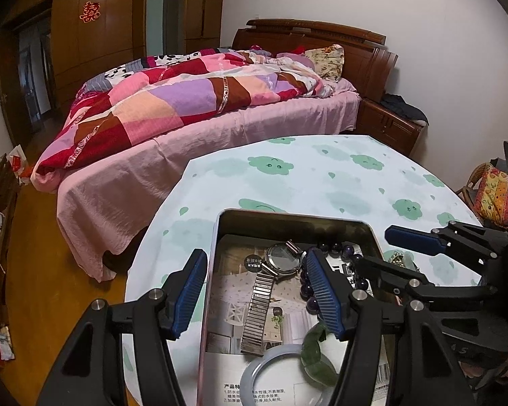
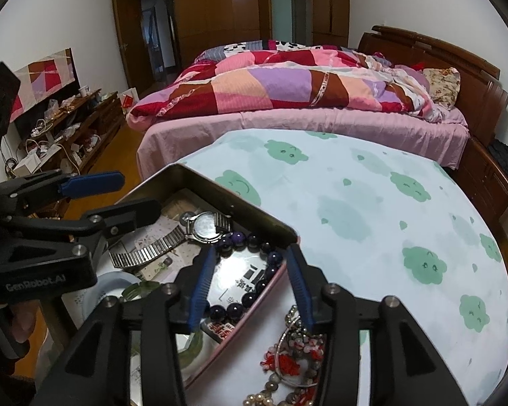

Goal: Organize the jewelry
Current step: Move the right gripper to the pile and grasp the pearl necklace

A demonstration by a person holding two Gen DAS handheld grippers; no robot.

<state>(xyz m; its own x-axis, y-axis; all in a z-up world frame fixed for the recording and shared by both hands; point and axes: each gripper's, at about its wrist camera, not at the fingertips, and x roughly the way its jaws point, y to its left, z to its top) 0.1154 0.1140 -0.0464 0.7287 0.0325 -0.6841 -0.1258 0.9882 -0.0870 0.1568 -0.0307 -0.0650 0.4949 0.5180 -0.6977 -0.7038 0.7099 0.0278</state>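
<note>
Bare tablecloth (image 2: 372,209) stretches beyond the tin (image 2: 240,203); both grippers' jaws gape, empty.

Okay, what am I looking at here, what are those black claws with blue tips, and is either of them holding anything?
Those claws are two hand-held grippers, one in each of a person's hands, each with a camera looking along its fingers. One picture is from the left gripper, the other from the right gripper. Both are open and hold nothing. On a table with a cloud-print cloth stands an open tin. In it lie a watch, dark beads and two bangles. More jewelry lies beside the tin, near the right gripper.
</note>
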